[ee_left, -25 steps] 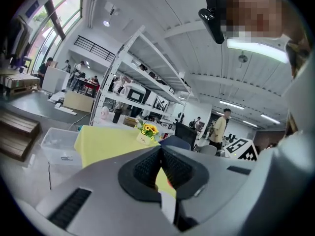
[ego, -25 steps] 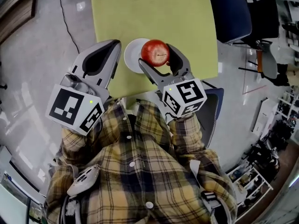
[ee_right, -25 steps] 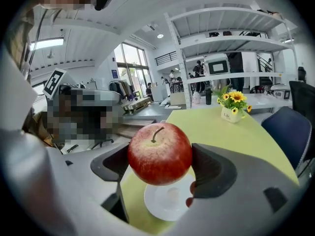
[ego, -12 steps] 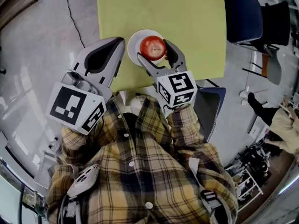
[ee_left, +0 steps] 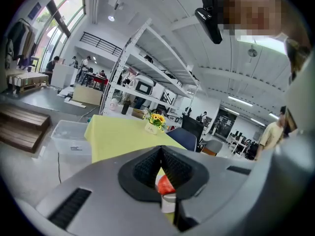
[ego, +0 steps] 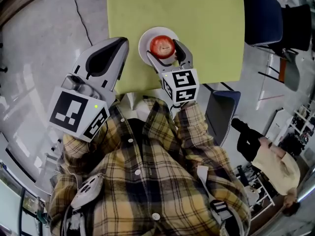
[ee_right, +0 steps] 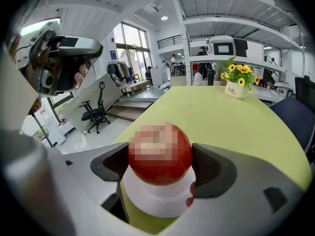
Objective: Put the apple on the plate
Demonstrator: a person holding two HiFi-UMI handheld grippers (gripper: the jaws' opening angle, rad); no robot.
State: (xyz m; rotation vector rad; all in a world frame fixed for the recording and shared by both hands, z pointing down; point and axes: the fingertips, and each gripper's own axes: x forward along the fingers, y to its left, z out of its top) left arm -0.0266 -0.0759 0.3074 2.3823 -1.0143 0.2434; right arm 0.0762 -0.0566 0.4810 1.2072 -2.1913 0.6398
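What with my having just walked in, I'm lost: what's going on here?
A person holds a gripper in each hand at a yellow-green table. The right gripper is shut on a red apple and holds it over a white plate near the table's front edge; I cannot tell whether the apple touches the plate. The left gripper is shut and empty, off to the plate's left.

I read a red round apple (ego: 162, 46), a white round plate (ego: 145, 41) and a yellow-green tabletop (ego: 197, 18). The left gripper (ego: 122, 43) and right gripper (ego: 164, 52) are grey, with black-and-white patterned marker cubes (ego: 78, 113). The buttoned shirt (ego: 147, 181) is yellow-and-navy plaid.
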